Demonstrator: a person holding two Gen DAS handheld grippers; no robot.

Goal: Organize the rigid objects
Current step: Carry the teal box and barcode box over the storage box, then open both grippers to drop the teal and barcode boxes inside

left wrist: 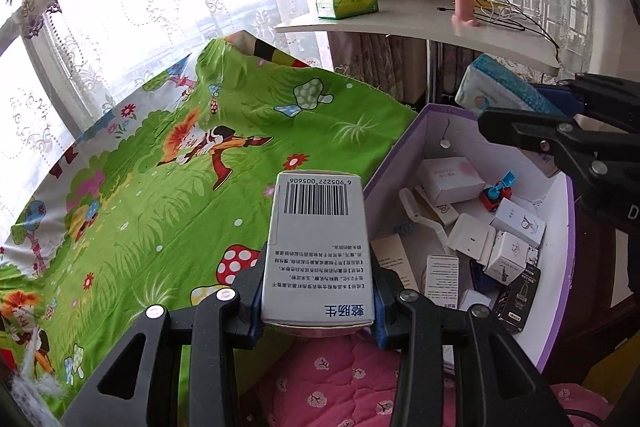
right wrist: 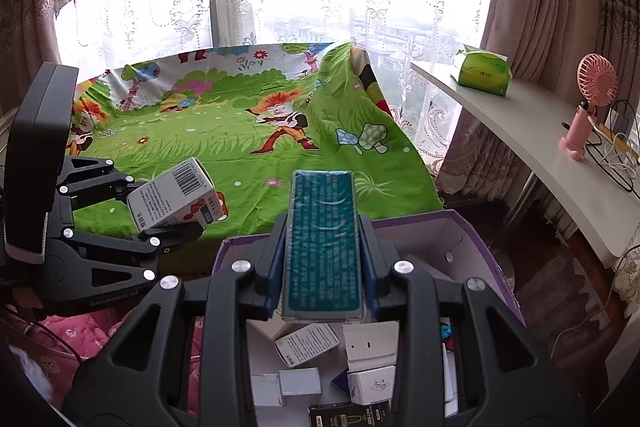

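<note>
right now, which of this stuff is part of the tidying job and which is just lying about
Part of the job:
- white barcode box in the left tool
- teal packet in the right tool
- purple storage box of small cartons

Just lying about:
- pink handheld fan
- green tissue pack
- cartoon bedsheet

Two grippers, one [right wrist: 172,211] holding a white box [right wrist: 176,199] and the other [right wrist: 322,247] a teal packet [right wrist: 322,243]. One purple storage box [right wrist: 472,227] holds roughly a dozen small cartons, too jumbled for a firm count. One green cartoon sheet [right wrist: 240,139], one shelf [right wrist: 520,131], one tissue pack [right wrist: 482,73], one pink fan [right wrist: 588,107].
</note>
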